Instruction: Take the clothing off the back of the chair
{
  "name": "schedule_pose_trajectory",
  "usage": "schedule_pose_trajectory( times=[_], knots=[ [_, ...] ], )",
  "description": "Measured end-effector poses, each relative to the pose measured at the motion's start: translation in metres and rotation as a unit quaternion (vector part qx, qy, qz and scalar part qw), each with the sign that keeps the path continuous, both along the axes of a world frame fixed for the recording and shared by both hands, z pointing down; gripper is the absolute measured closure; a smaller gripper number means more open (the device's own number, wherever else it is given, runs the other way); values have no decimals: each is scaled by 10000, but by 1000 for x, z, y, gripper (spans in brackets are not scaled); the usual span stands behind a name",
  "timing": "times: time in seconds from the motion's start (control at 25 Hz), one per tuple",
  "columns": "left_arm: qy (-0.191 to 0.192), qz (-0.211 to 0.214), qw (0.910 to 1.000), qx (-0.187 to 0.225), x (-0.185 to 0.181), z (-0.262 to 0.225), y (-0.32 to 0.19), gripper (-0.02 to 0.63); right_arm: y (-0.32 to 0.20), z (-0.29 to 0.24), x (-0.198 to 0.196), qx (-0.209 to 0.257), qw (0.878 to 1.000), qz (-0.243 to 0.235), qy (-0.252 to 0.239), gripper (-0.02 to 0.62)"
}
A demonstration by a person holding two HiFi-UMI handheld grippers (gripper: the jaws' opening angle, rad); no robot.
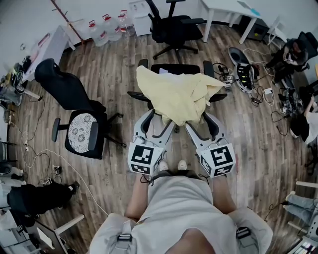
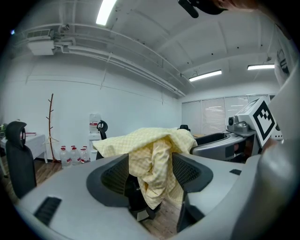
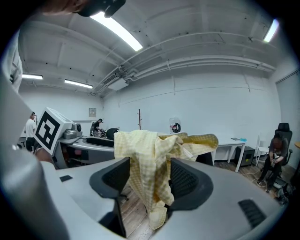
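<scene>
Yellow checked clothing [image 1: 174, 96] is draped over a black office chair [image 1: 175, 69] directly in front of the person. It is bunched on top and hangs down the near side. A white tag shows in the folds in the right gripper view; its print is too small to read.

The left gripper [image 1: 158, 119] has its jaws wide apart, with a hanging fold of the cloth between them and not clamped. The right gripper [image 1: 201, 124] is the same: jaws spread, cloth dangling in the gap, no squeeze.

Each gripper carries a marker cube, left [image 1: 145, 158] and right [image 1: 218, 159], with black-and-white square codes and no letters.

On the wood floor [image 1: 124, 79] to the left stands a second black chair with a white patterned seat pad [image 1: 82, 133]. Another black chair [image 1: 171, 27] is behind. Red-capped water jugs [image 1: 107, 30] stand by the far wall, labels unreadable. A white table [image 1: 231, 10] is at top right, and a seated person [image 1: 293, 52] at the right edge.
</scene>
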State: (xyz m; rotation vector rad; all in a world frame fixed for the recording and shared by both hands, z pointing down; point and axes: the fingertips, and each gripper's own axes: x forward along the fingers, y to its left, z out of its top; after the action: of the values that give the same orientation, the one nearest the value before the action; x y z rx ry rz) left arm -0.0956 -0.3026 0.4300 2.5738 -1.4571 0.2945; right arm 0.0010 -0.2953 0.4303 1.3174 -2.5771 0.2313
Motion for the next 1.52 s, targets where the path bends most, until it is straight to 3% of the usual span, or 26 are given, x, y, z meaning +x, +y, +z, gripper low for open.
schedule_pose_trajectory(
  times=[0.8, 1.08, 1.36, 1.52],
  knots=[
    [61, 193, 9998, -50, 6, 7, -13, 319, -16, 8, -12, -128, 9998, -75, -120, 324],
    [110, 317, 9994, -48, 9, 8, -13, 347, -18, 10, -16, -99, 9998, -84, -120, 328],
    [121, 435, 9990, -41, 13, 7, -13, 400, -18, 9, -24, -49, 9997, -179, -148, 403],
    [122, 515, 9986, -10, 16, 6, -11, 465, -17, 7, -30, -29, 9996, -203, -188, 450]
  ],
)
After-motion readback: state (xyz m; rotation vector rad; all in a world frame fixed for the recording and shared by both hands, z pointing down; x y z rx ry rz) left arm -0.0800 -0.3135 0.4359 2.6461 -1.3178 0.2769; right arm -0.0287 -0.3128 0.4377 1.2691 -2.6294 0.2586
